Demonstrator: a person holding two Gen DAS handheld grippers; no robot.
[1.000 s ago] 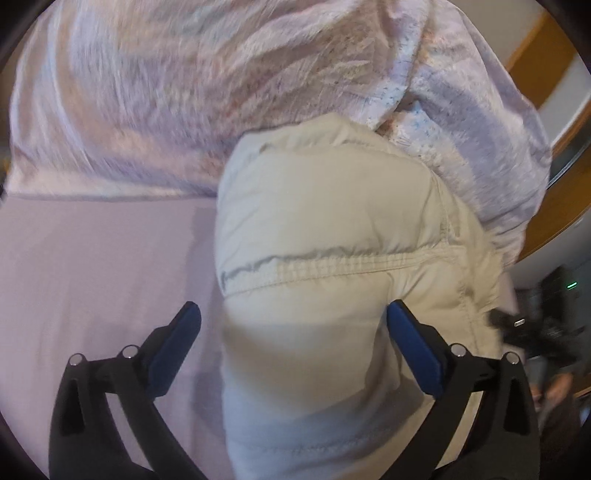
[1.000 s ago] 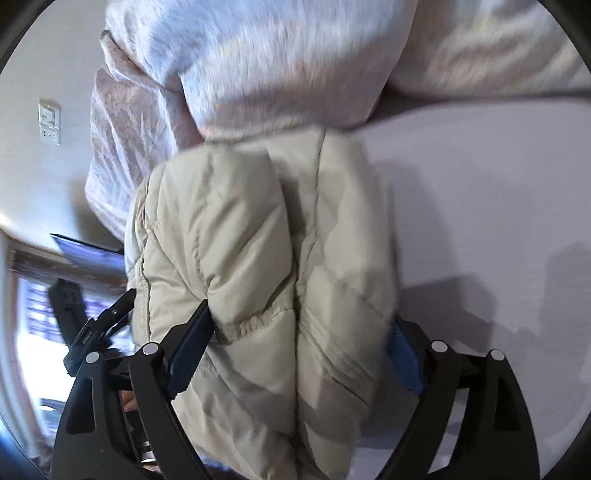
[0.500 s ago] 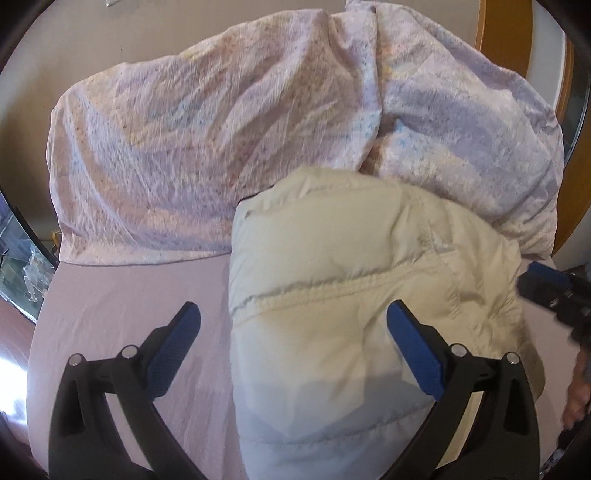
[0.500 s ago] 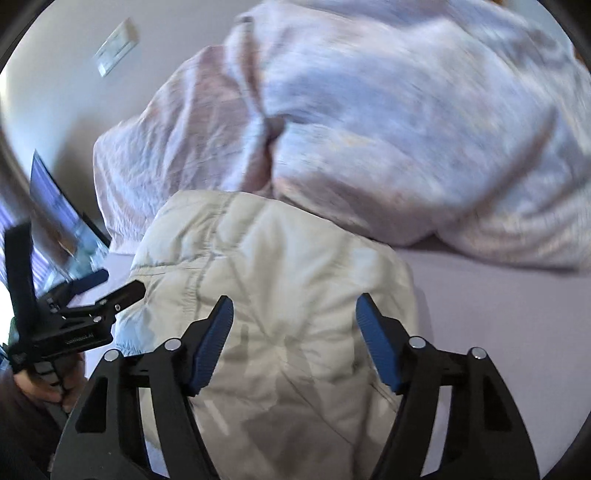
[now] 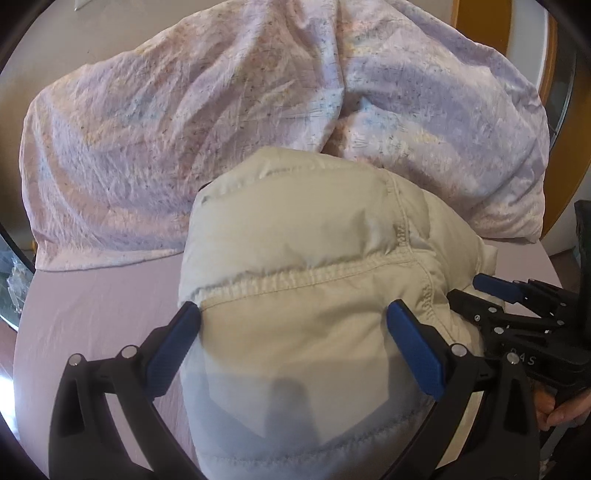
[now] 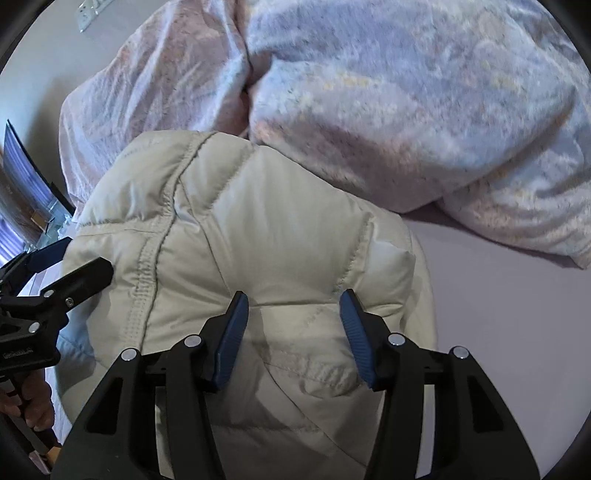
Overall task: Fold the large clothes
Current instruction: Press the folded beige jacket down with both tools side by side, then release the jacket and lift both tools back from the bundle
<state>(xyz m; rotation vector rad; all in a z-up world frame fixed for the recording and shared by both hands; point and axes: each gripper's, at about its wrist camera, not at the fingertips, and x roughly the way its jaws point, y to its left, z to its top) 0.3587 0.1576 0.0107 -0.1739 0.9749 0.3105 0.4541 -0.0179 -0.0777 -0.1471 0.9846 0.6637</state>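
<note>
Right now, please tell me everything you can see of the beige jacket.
The jacket is pale beige and puffy, quilted with stitched seams, of smooth fabric. It lies folded into a compact bundle on the lilac sheet, its far edge against the rumpled duvet. The left gripper and the right gripper are open astride it.

A home bedroom: lilac bedsheet (image 5: 92, 314), rumpled floral duvet (image 5: 221, 103), wall socket (image 6: 90, 11).

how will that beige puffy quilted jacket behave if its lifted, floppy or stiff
The beige quilted puffer jacket would probably sag and unfold rather than hold shape: its panels bulge softly between stitched seams. It likely weighs little for its bulk. The smooth shell looks slightly slippery, so the open left gripper may need a thick pinch.
</note>
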